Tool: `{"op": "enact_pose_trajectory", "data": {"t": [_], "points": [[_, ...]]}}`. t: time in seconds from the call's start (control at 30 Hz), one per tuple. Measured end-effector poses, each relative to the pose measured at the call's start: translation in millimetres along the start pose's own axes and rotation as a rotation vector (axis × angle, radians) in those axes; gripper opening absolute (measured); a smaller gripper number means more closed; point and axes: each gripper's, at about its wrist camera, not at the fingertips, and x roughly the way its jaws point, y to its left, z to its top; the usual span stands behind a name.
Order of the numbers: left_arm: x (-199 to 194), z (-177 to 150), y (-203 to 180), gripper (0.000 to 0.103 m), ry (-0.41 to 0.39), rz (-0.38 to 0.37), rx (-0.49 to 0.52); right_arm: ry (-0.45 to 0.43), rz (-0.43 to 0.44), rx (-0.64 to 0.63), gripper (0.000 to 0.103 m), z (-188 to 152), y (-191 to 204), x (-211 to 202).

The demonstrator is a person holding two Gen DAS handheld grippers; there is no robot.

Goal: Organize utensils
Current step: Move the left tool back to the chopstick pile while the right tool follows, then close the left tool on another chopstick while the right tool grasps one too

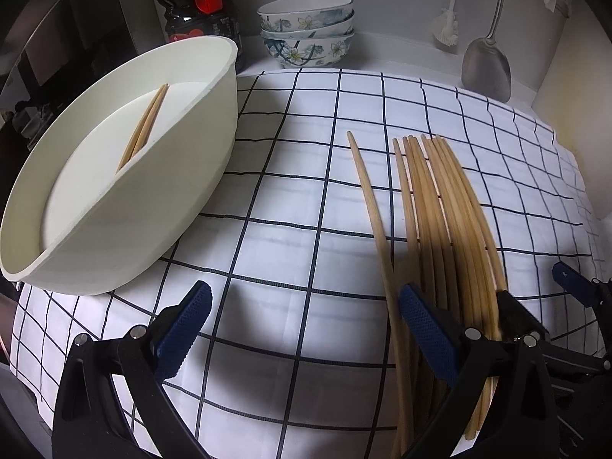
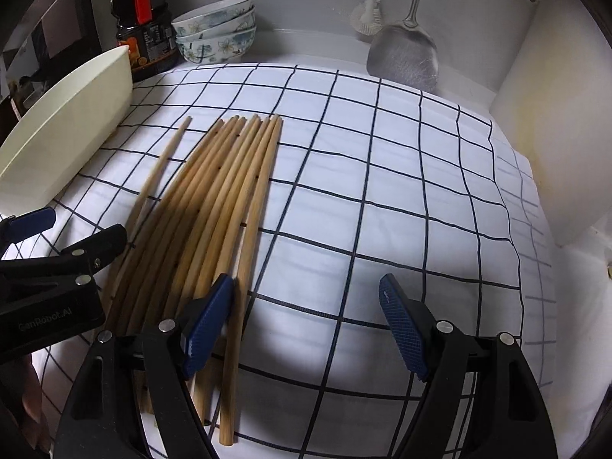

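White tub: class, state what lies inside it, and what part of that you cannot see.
Inside the tub lie two chopsticks, side by side, slanting on its pale floor. Their lower ends are hidden behind the near wall, as is the floor nearest it.

Chopsticks (image 2: 214,206) — beside gaping right claw (image 2: 306,329)

Counter with checked cloth (image 1: 306,199) (image 2: 382,191) spread over it.
On cloth: loose wooden chopsticks (image 1: 432,210) (image 2: 225,199) side by side, one slightly apart; white tub (image 1: 126,206) (image 2: 65,130) at left edge. On bare counter behind: stacked floral bowls (image 1: 308,30) (image 2: 216,30), dark sauce bottle (image 1: 199,11) (image 2: 143,23).
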Motion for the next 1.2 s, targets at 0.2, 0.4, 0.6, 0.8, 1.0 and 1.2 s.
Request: {"op": "enact_pose_trajectory", "data": {"t": [0.2,0.4,0.6,0.8,1.0,1.2], "points": [[7.3,-2.8,3.0,0.097,0.015,0.033,-0.003,-0.003,-0.015,0.031,0.074,-2.3,-14.0,1.2],[8.4,-1.5,4.3,0.095,0.010,0.028,-0.012,-0.014,-0.004,0.046,0.074,-0.7,-17.7,3.7],[4.9,4.2,-7.1,0.053,-0.011,-0.027,0.009,-0.054,0.010,0.024,0.066,6.2,-9.3,6.9],[2.0,4.7,-18.5,0.008,-0.015,-0.071,0.054,-0.061,0.066,-0.039,0.022,9.7,7.4,4.4],[0.5,2.1,-16.7,0.007,-0.004,-0.097,0.070,-0.039,0.116,-0.014,0.006,10.4,5.2,2.5],[-14.7,0.7,-5.9,0.007,0.008,-0.130,0.057,-0.065,0.153,0.058,0.006,8.1,-5.2,-18.5]]}}
